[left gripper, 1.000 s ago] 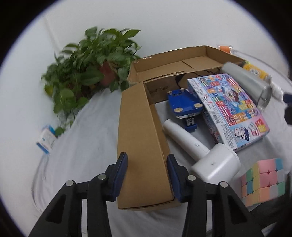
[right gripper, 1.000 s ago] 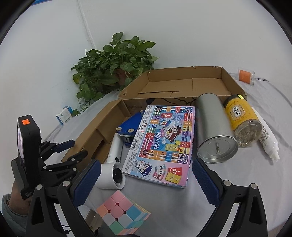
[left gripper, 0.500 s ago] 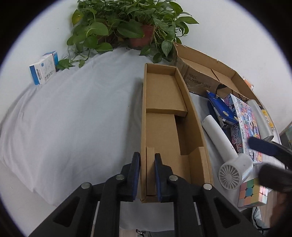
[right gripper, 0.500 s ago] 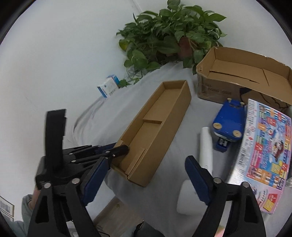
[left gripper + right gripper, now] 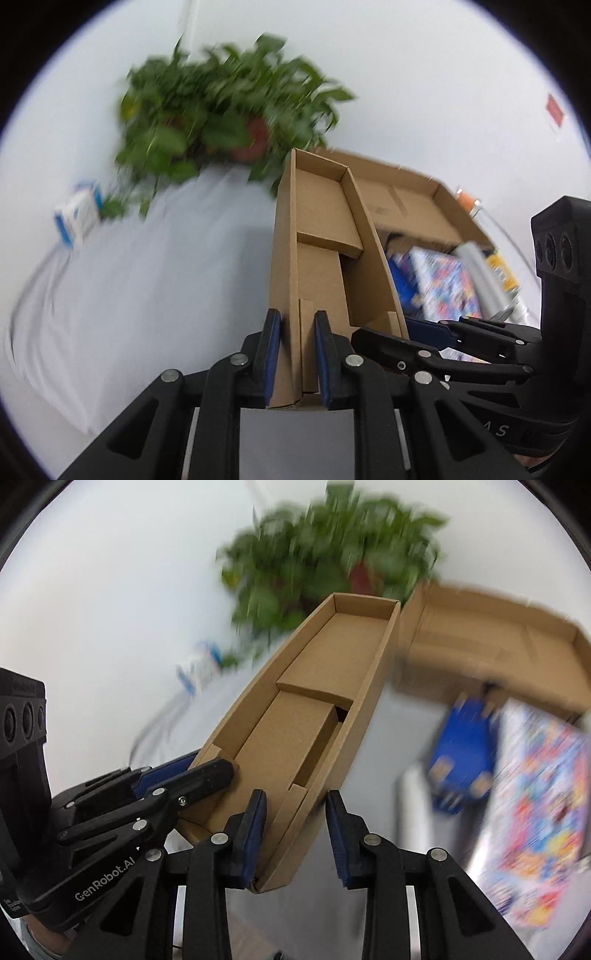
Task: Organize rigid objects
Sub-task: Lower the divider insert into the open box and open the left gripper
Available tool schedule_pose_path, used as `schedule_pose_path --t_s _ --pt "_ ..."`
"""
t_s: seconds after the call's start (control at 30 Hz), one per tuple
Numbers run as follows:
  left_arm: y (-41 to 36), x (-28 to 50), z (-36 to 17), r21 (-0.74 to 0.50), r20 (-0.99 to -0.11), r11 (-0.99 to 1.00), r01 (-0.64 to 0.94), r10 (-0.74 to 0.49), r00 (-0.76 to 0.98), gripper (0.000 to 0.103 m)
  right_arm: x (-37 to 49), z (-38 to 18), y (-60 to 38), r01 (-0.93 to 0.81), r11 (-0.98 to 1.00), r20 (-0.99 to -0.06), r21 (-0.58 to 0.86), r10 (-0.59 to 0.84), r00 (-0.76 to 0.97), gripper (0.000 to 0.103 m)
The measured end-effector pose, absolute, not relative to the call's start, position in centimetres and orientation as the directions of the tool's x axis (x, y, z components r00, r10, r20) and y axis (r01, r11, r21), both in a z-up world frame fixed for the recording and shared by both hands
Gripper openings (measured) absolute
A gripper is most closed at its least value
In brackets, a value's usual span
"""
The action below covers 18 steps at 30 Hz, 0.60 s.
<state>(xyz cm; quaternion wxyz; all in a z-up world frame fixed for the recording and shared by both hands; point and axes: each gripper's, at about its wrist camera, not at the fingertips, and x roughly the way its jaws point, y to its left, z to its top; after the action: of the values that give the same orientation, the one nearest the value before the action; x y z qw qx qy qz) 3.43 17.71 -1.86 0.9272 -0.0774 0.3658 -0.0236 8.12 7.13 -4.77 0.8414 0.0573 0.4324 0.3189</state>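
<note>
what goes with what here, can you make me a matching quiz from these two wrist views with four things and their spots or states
Things:
1. long narrow brown cardboard tray
2. green leafy potted plant
3. small blue-and-white carton
4. blue toy car

Places or states:
A. lies on the white cloth, left of the plant
B. clamped at its near end by the left tongs
C. stands at the back by the wall
D. sits beside the colourful flat game box

Pairs: 1-B, 2-C, 3-A, 4-D
</note>
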Motion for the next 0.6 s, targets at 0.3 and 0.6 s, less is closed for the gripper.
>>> schedule_pose_path --t_s 0.3,0.6 --pt "13.3 16.6 4.6 -0.120 -0.593 0.982 0.145 -0.188 0.783 0.017 21.3 1.6 1.1 -0.400 0.850 -0.664 0.343 0.521 0.536 0.030" --pt "13.3 30.4 -0.8 -0.221 -0.738 0.970 0.103 -0.235 0.632 0.018 35.8 -5.1 0.4 -0.291 0.847 -0.777 0.446 0.527 0.345 0.028"
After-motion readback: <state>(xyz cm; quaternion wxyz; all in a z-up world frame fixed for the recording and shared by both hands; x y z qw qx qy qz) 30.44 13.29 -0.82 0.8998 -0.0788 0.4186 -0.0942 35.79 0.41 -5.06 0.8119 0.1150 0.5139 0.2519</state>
